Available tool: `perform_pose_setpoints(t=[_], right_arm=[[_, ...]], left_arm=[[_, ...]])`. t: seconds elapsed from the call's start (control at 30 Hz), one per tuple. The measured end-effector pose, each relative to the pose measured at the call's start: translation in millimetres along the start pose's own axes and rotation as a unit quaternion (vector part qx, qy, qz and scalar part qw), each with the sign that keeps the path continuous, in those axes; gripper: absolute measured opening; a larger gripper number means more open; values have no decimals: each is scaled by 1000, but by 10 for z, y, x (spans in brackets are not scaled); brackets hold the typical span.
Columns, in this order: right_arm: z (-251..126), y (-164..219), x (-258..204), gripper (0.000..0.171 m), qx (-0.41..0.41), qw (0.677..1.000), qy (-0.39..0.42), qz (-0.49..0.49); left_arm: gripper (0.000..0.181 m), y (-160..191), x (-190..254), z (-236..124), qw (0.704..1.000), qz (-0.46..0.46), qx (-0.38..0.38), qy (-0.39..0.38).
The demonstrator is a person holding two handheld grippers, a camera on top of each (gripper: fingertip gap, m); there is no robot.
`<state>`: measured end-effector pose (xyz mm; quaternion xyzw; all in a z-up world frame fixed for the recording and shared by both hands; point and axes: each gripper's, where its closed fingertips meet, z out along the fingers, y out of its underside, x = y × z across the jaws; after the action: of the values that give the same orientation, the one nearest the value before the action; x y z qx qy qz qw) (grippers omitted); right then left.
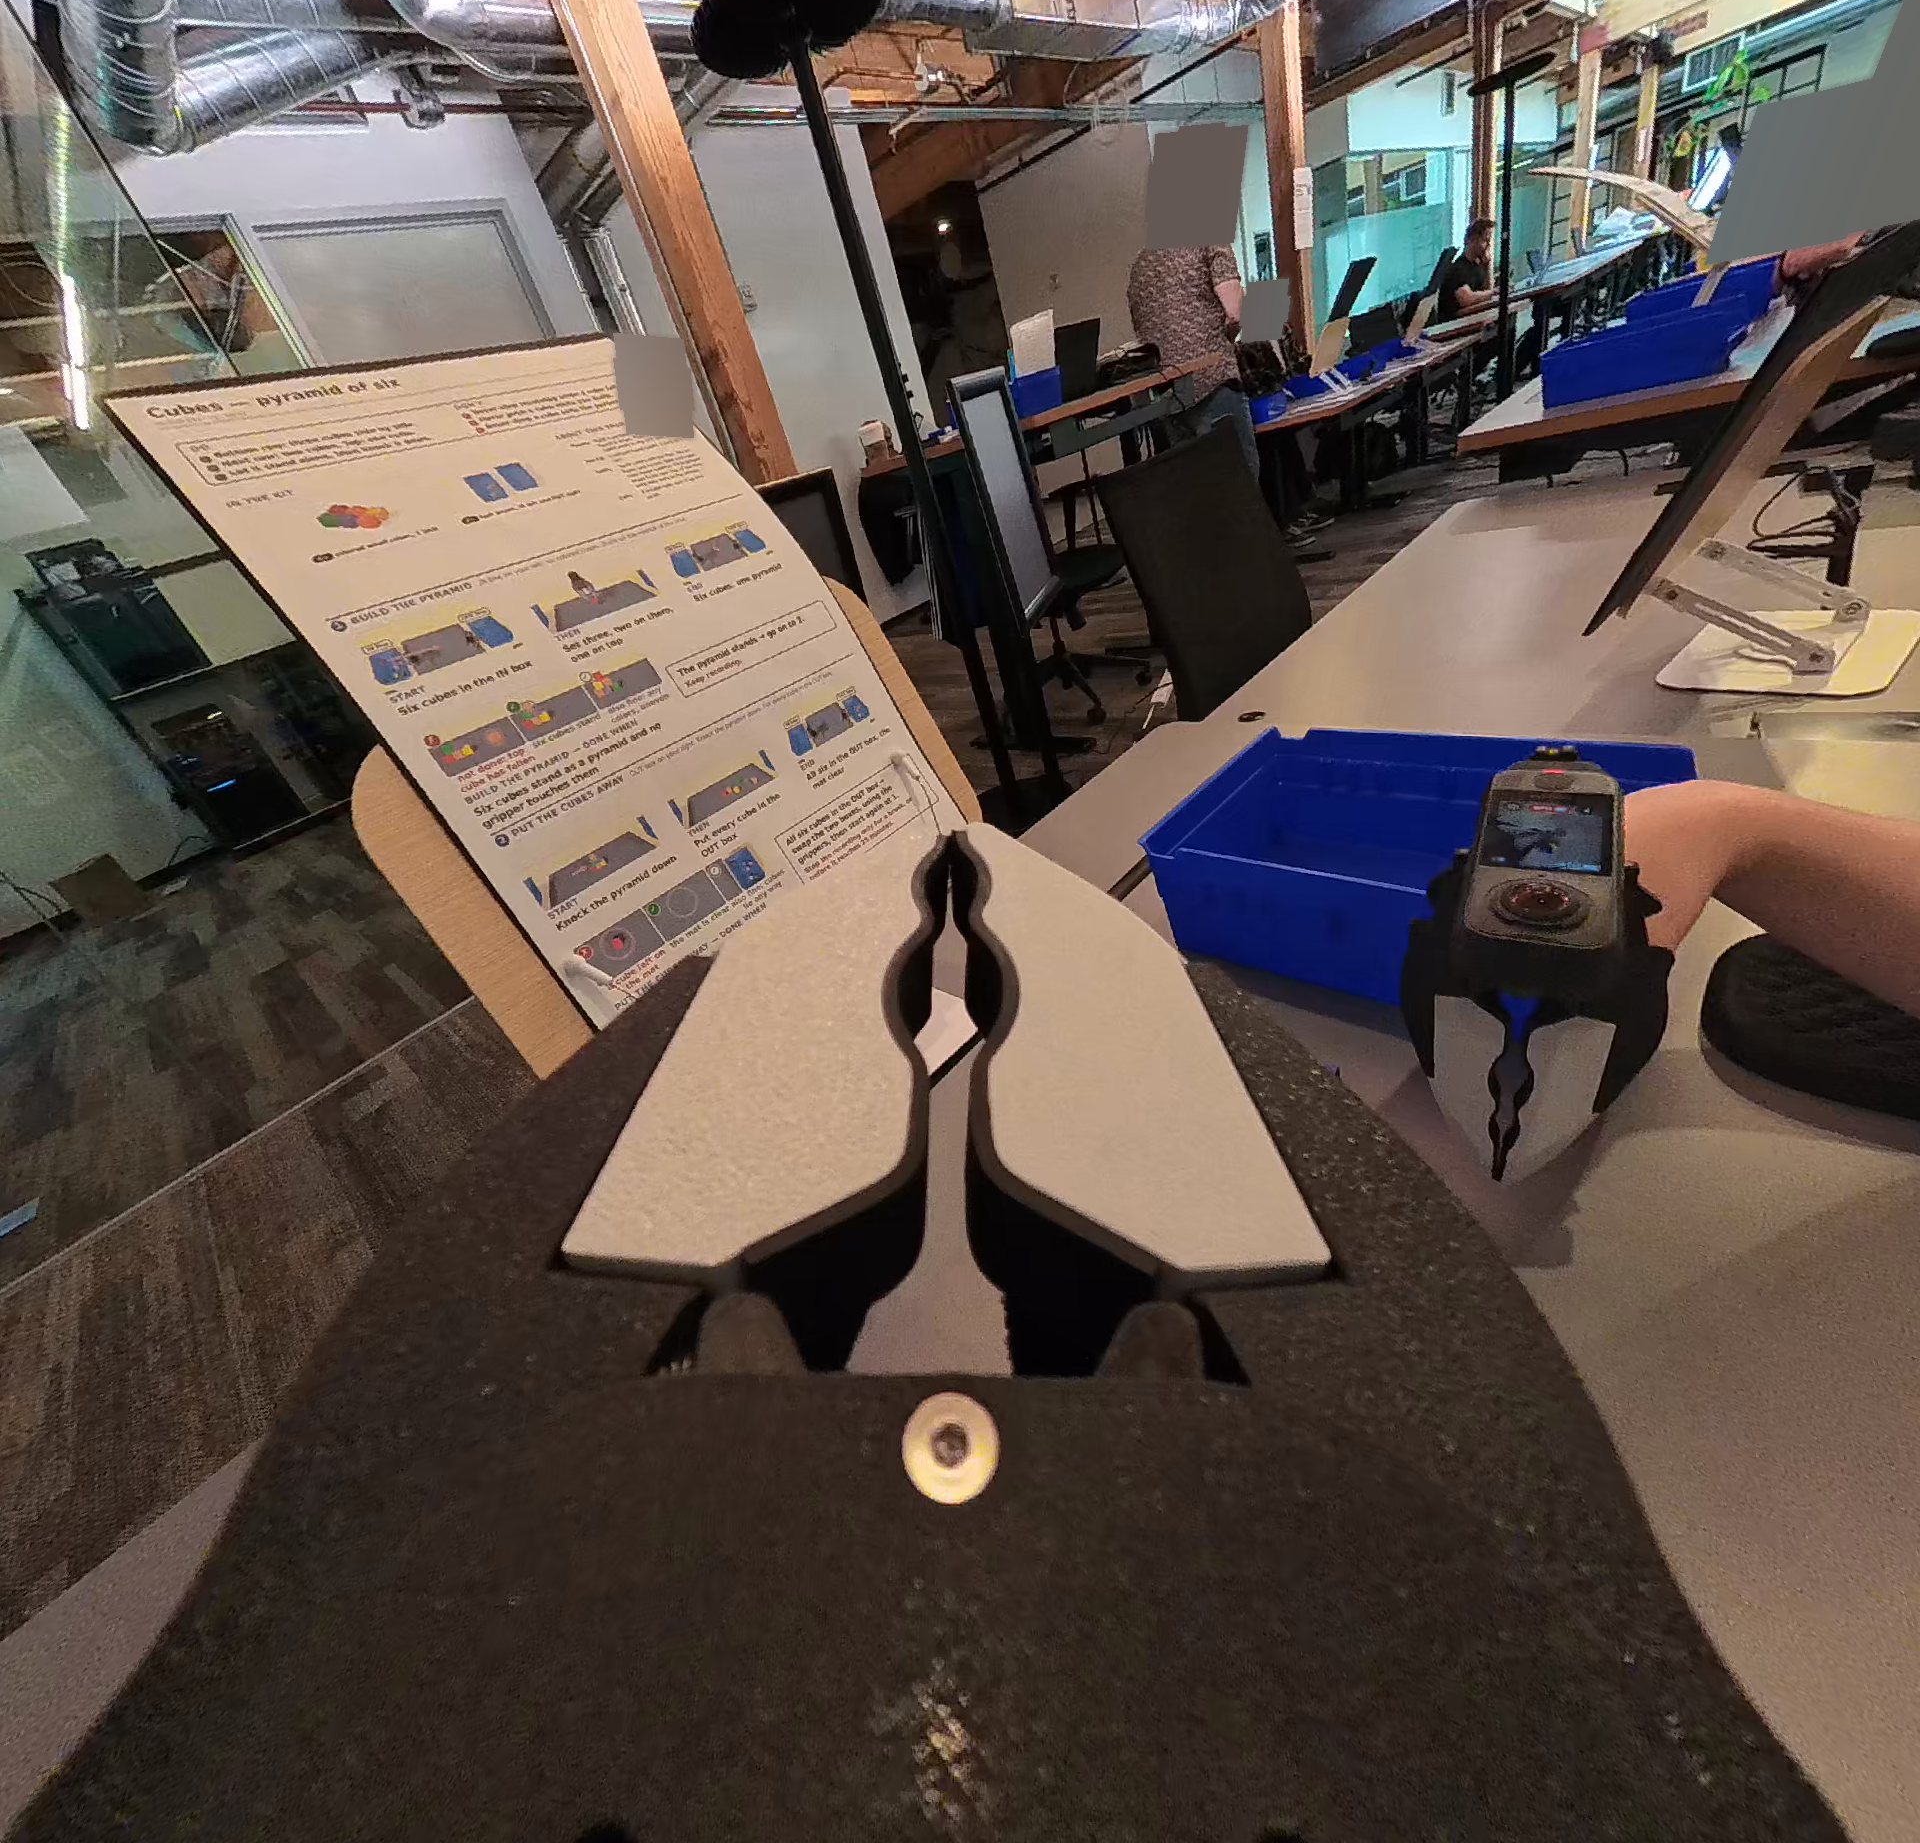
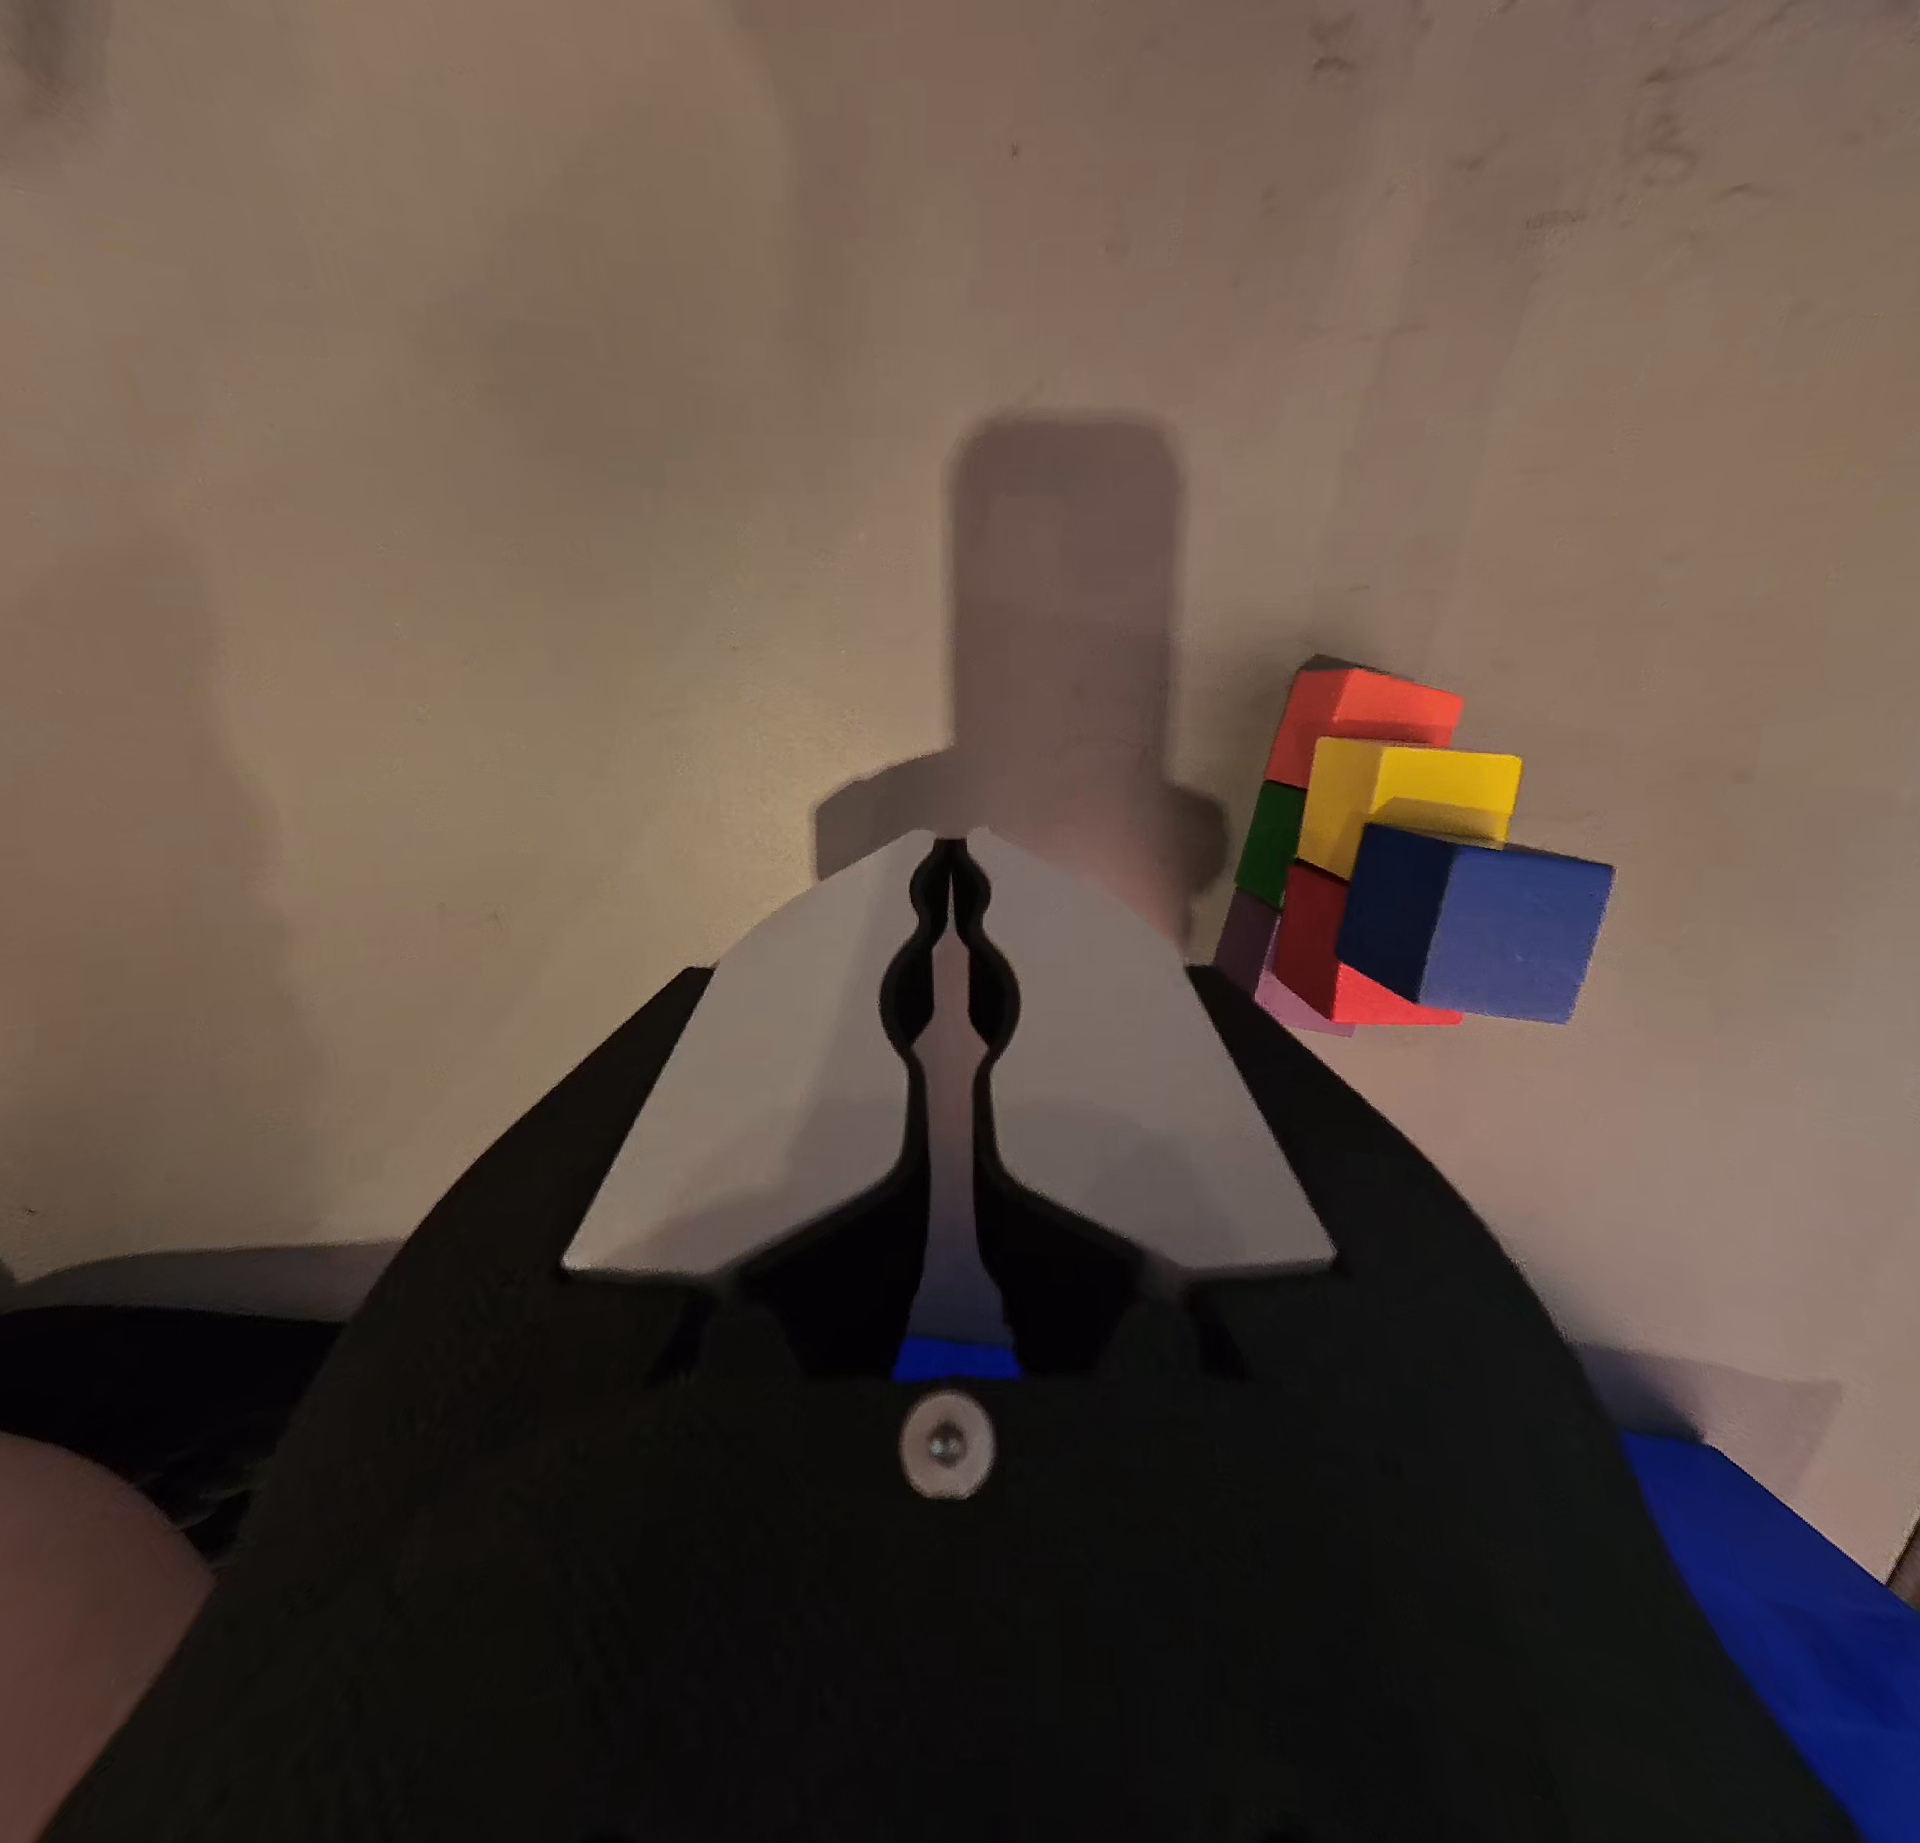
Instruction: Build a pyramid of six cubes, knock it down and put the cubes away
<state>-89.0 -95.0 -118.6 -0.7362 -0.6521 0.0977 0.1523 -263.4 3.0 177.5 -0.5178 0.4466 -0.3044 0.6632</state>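
In the right wrist view a pyramid of six cubes stands on the table, seen from above. The blue cube [image 2: 1507,936] is on top, the yellow [image 2: 1392,791] and red [image 2: 1325,952] cubes are below it, and the orange [image 2: 1361,713], green [image 2: 1273,848] and purple [image 2: 1252,936] cubes form the bottom row. My right gripper [image 2: 951,848] is shut and empty, just left of the pyramid and apart from it. It also shows in the left wrist view [image 1: 1501,1159], pointing down at the table. My left gripper [image 1: 954,843] is shut and empty, held up in the air. No cubes show in the left wrist view.
A blue bin [image 1: 1351,858] stands on the grey table behind the right gripper; a blue edge [image 2: 1818,1637] shows at the bottom right of the right wrist view. An instruction board [image 1: 540,650] leans on a wooden stand ahead of the left gripper. A person's forearm [image 1: 1766,858] reaches in from the right. The grippers' ends are close to 35 cm from one another. Between my right fingertips and the blue cube [image 2: 1507,936] there is roughly 9 cm.
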Motion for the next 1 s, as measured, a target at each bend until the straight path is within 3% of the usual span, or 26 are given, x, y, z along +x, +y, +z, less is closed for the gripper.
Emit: perform_pose_setpoints(t=[0.57,1.0], right_arm=[[152,9,-365,1,-28,994,-109,4],[187,-12,-386,1,-18,992,-126,4]], left_arm=[[0,51,72,16,1000,12,-22,12],[0,111,129,68,999,21,-39,21]])
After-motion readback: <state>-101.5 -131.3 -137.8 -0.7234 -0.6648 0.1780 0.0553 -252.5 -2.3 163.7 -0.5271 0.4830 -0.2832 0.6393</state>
